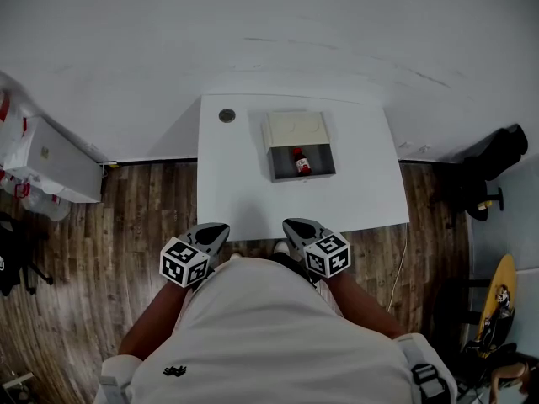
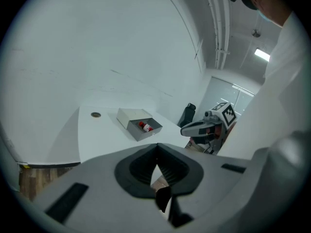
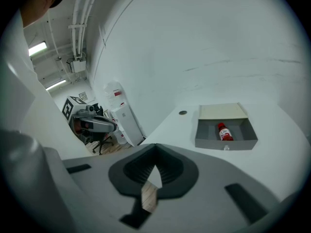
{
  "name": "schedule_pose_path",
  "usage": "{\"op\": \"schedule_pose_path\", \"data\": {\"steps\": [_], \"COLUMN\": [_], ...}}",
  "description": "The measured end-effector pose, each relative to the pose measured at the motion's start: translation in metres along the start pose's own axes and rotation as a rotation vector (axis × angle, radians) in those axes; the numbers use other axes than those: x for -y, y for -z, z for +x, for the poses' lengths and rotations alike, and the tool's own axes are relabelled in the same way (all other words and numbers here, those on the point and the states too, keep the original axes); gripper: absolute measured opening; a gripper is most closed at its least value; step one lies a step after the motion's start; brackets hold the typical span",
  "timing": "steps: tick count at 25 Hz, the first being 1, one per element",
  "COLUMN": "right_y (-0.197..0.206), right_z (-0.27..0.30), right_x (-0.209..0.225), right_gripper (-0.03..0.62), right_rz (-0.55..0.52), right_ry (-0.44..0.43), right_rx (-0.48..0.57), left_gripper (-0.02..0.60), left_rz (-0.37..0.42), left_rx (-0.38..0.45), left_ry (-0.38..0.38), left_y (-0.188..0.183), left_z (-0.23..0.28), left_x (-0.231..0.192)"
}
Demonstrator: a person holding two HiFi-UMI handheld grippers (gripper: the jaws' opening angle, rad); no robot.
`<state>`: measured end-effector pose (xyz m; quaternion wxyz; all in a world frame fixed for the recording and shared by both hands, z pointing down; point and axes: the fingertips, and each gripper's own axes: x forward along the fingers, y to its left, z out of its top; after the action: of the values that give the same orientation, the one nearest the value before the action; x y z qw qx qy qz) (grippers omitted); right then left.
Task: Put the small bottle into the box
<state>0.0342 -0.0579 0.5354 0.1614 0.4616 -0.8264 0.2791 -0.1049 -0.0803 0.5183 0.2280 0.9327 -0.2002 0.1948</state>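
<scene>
Already the small bottle [image 1: 300,162] lies inside the grey box [image 1: 274,165] toward the far edge of the desk [image 1: 240,183]. It is likely light, rigid, slick plastic, best pinched across its body. Both the left tongs [image 1: 216,232] and the right tongs [image 1: 294,226] are closed, empty.

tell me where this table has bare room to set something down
The table is bare across its whole near half, from the box to the front edge, and in strips left and right of the box. Taken: the far-left corner with the round cap, and the box, holding the bottle.
</scene>
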Motion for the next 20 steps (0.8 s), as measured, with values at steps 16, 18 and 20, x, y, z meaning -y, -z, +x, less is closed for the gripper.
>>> {"op": "schedule_pose_path", "data": {"steps": [16,18,20], "right_y": [0.005,0.005,0.005], "right_z": [-0.006,-0.006,-0.006], "right_x": [-0.003,-0.004,-0.002], "right_gripper": [0.005,0.005,0.005], "right_rz": [-0.011,-0.014,-0.014], "right_ry": [0.001,-0.003,-0.005], "right_rx": [-0.006,-0.008,-0.011], "left_gripper": [0.006,0.006,0.006], "left_rz": [-0.021,-0.023,-0.027], "left_rx": [-0.006,-0.01,-0.012], "left_ry": [0.027,0.022,0.023], "left_y": [0.003,0.004,0.004], "left_z": [0.011,0.011,0.013], "left_x": [0.004,0.003,0.004]}}
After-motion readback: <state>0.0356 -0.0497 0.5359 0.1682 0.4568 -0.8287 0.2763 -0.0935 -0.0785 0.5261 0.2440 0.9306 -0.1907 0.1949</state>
